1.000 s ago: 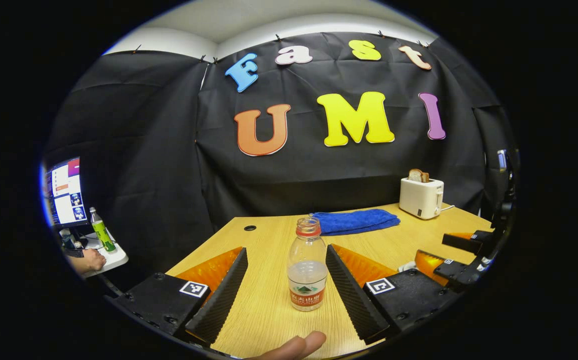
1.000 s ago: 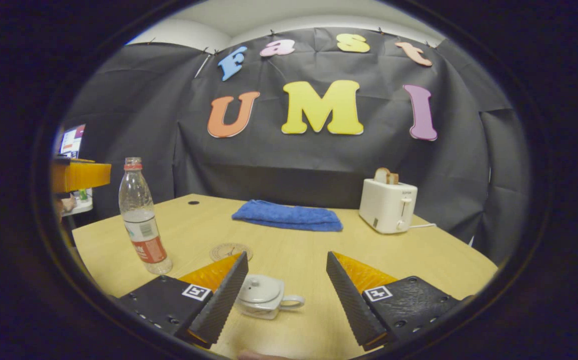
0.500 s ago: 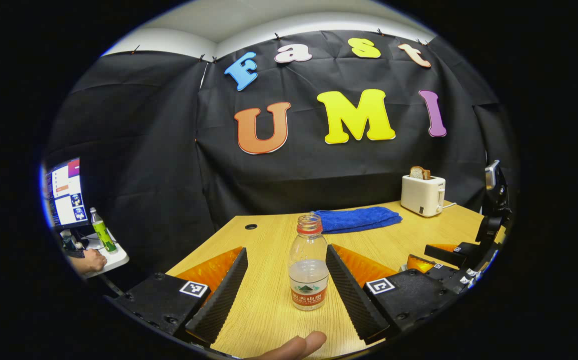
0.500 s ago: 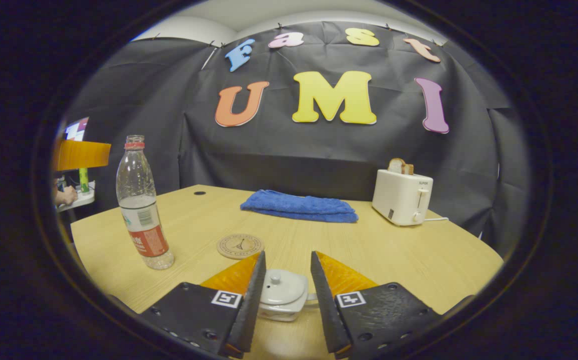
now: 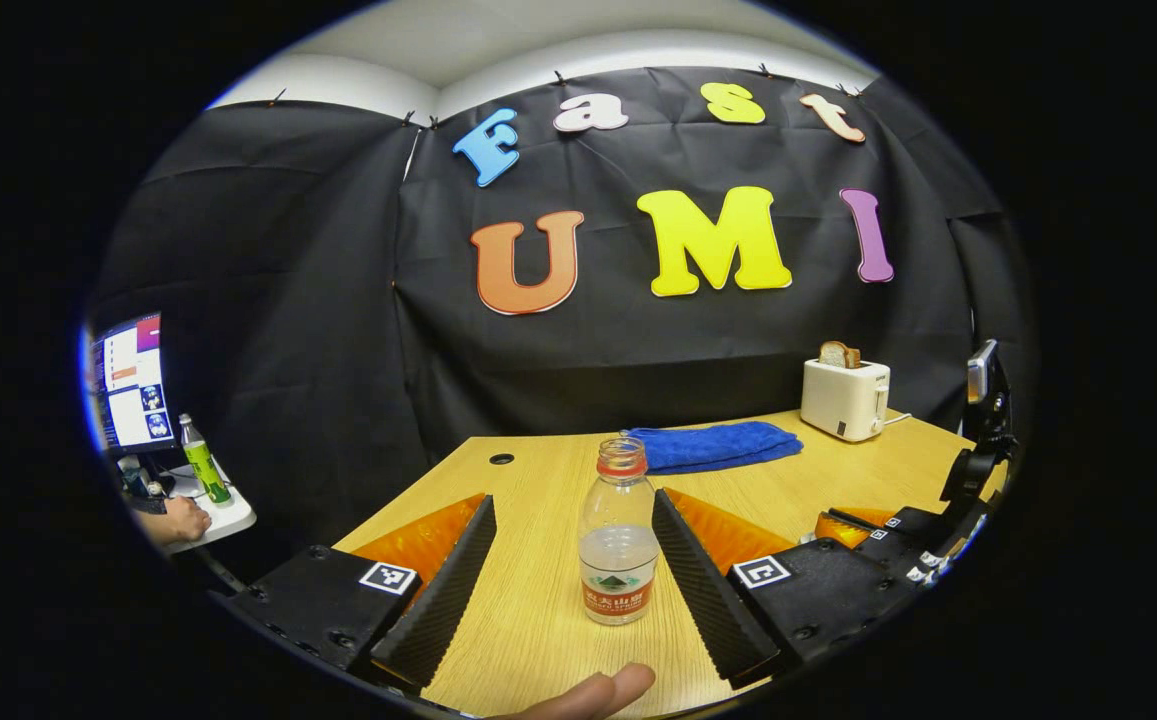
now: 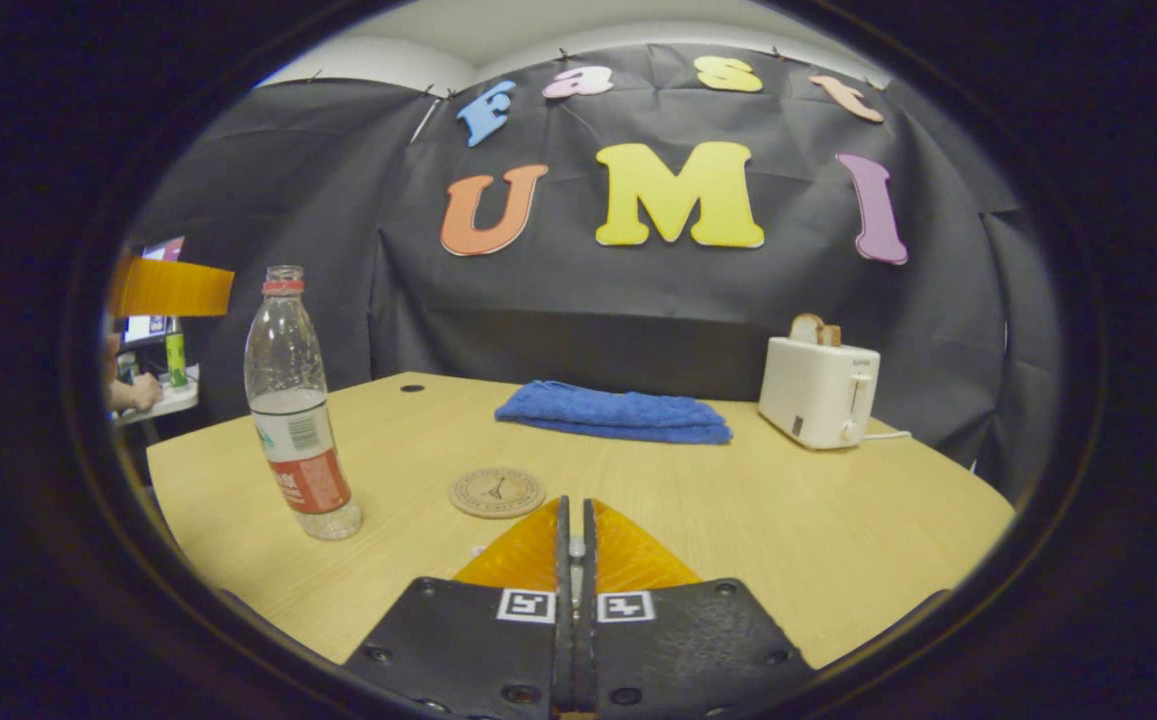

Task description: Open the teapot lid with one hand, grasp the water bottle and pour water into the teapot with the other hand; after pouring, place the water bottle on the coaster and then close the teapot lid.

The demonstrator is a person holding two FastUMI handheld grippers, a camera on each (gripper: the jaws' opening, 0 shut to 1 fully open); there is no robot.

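Left gripper [image 5: 570, 570] fingers spread wide; right gripper [image 6: 575, 545] fingers nearly together.

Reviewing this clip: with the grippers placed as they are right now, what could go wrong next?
The right gripper is closed on something small and white, probably the lid knob; the grip looks thin, so the lid may slip when lifted. The water bottle has no cap and stands between the open left gripper fingers, nearer the right one; closing off-center could tip it and spill water on the table.

On the table [image 6: 818, 540], the water bottle [image 6: 296, 410] stands at left of the right gripper view, the coaster [image 6: 496, 492] just right of it at centre. Behind lie a folded towel [image 6: 616, 412] and, farther right, a toaster [image 6: 818, 390].
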